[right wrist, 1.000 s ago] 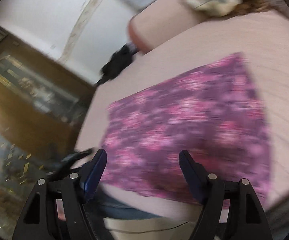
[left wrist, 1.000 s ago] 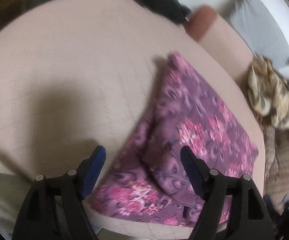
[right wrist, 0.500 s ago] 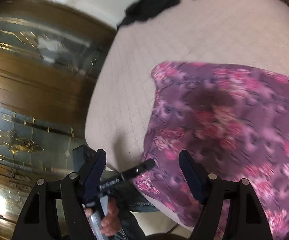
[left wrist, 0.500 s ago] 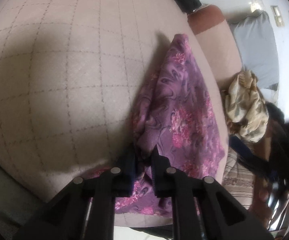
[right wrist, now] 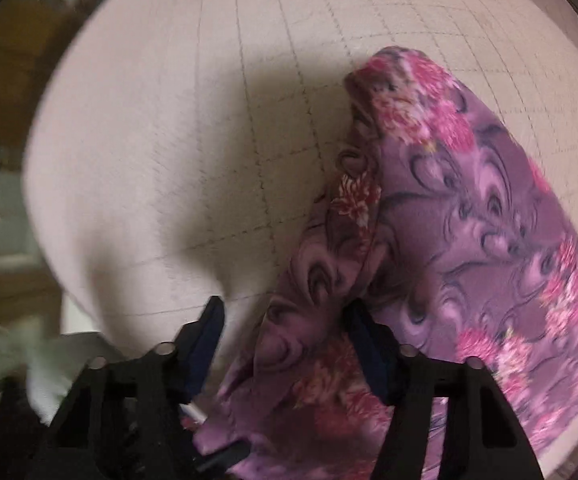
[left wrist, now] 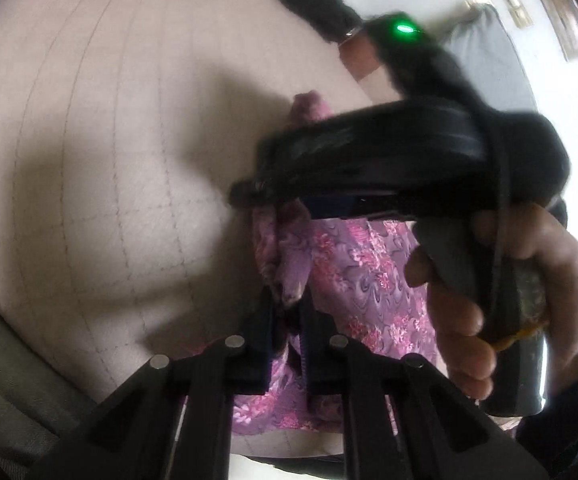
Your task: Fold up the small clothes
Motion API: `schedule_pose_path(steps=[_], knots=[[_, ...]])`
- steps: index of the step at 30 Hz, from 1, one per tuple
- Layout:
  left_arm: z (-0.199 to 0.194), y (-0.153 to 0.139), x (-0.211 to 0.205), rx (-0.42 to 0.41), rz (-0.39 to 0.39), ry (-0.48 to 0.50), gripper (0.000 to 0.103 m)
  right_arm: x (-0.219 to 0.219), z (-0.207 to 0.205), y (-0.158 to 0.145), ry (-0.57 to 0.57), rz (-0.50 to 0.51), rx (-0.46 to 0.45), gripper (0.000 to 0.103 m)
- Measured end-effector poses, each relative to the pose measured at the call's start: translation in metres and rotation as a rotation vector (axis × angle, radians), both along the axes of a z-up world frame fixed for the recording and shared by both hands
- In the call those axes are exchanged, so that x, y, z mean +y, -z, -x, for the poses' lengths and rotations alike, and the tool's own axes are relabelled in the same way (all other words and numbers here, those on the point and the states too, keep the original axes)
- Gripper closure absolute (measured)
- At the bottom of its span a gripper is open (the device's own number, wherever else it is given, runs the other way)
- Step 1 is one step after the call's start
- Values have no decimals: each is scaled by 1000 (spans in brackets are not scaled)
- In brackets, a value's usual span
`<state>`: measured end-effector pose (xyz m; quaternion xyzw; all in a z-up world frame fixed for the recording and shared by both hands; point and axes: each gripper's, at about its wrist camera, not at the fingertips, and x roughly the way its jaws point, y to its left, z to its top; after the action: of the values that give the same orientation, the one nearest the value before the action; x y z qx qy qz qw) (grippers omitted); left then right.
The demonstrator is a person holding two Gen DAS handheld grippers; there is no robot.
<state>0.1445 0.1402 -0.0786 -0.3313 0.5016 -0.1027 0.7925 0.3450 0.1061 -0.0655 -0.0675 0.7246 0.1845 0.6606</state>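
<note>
The purple floral cloth (right wrist: 469,216) lies on the pale quilted bed (right wrist: 169,120), bunched along its near-left edge where a ridge of fabric stands up off the surface, the rest spreading away to the right. The left gripper (left wrist: 287,320) is clamped tight on that raised edge near the bed's front, a pinch of cloth showing between its narrow-set pads. In the right wrist view the right gripper (right wrist: 285,344) sits over the same edge farther along, its jaws half closed and just closing, with a fold of cloth between them; the right pad looks to touch the fabric while the left pad still stands clear of it, so no grip is made yet. In the left view the person's hand (left wrist: 509,300) holds that gripper's handle directly above the cloth. The step in hand looks like taking hold of one edge at two points, ready for a fold. Next the right gripper would need to finish closing on the fold, then both lift and carry the edge across the cloth together, keeping it taut
</note>
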Motion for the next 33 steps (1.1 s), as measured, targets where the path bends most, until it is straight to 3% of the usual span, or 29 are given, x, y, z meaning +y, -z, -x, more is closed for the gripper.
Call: schedule_pose_path(steps=[1,4,6,9,14,16,20,22,26,33], knots=[[1,-2,-2,-7,-11,4,93,3,2,-1,-32,43,-25,65],[2,-8,-6,-25,-18,18,93,-1,11,-6,-62,58,-56,84],[5,-12,-9,-46,-31,32,93,-12,17,-17,-36,13,-87,88],[9,-27,-20,-107,-138,79,93,-44,28,-39,57,-135,-151,89],[33,-75,-48,-236,-225,158,93,-108,54,-75,216,-422,-215,89],[43,-102,-71,-287,-305,216,93,-139,70,-95,271,-522,-252,89],[58,-145,-118,-362,-386,332,93,-212,109,-126,366,-702,-331,89],[63,-160,-156,-387,-432,406,93,-238,137,-132,394,-737,-372,89],[70,-158,-227,-400,-496,536,93,-315,176,-137,493,-784,-442,89],[65,-103,-329,-327,-544,743,93,-424,214,-67,724,-846,-401,89]])
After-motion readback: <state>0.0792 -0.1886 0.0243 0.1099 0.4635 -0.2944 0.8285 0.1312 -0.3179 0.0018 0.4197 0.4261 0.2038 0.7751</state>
